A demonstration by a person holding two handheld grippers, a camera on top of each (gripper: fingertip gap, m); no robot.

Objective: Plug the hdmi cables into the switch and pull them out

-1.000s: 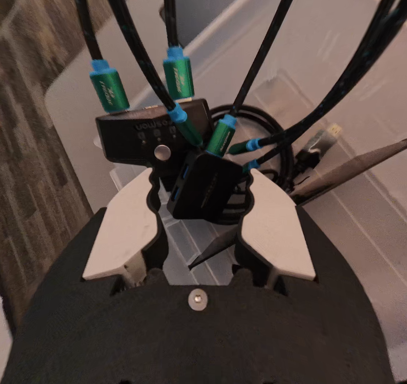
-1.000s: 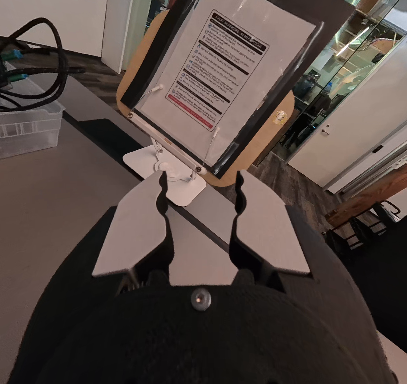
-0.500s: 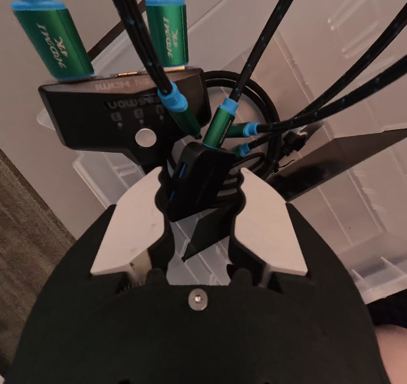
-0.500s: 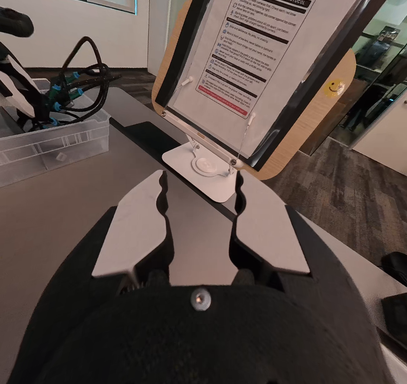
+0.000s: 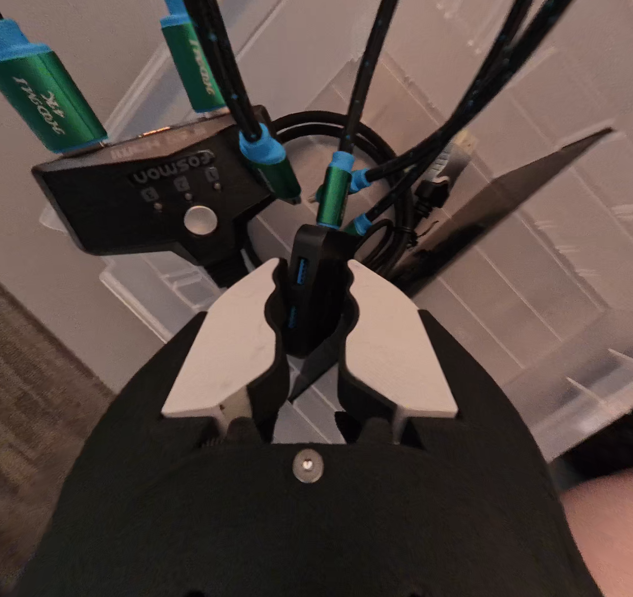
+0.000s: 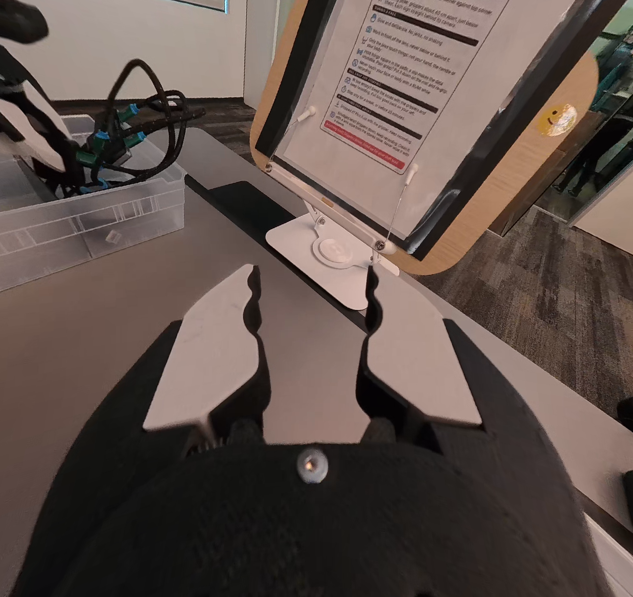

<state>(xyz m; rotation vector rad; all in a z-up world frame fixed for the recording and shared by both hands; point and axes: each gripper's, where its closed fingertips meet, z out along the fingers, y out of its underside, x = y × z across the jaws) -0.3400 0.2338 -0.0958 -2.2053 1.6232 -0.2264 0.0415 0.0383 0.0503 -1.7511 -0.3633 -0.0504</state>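
Note:
In the left wrist view my left gripper (image 5: 313,267) is shut on a small black hub (image 5: 308,306) with blue ports on its side. A green plug (image 5: 334,197) of a braided black cable sits in the hub's far end. The black HDMI switch (image 5: 144,204) with a silver button hangs just left of it, with two green-and-blue HDMI plugs (image 5: 44,108) (image 5: 191,67) in its far edge. More cables (image 5: 479,94) fan out above. My right gripper (image 6: 311,272) is open and empty over the grey table, far from the cables (image 6: 137,128).
The cable bundle lies over a clear plastic bin (image 6: 102,217) at the table's left. A coiled black cable (image 5: 387,156) lies in the bin. A white stand holding a printed sheet (image 6: 376,84) is at the table's far edge. Carpet floor lies beyond.
My left gripper moved in and closed its fingers onto the small black hub. The right wrist view swung left and down, bringing the bin and left gripper into sight.

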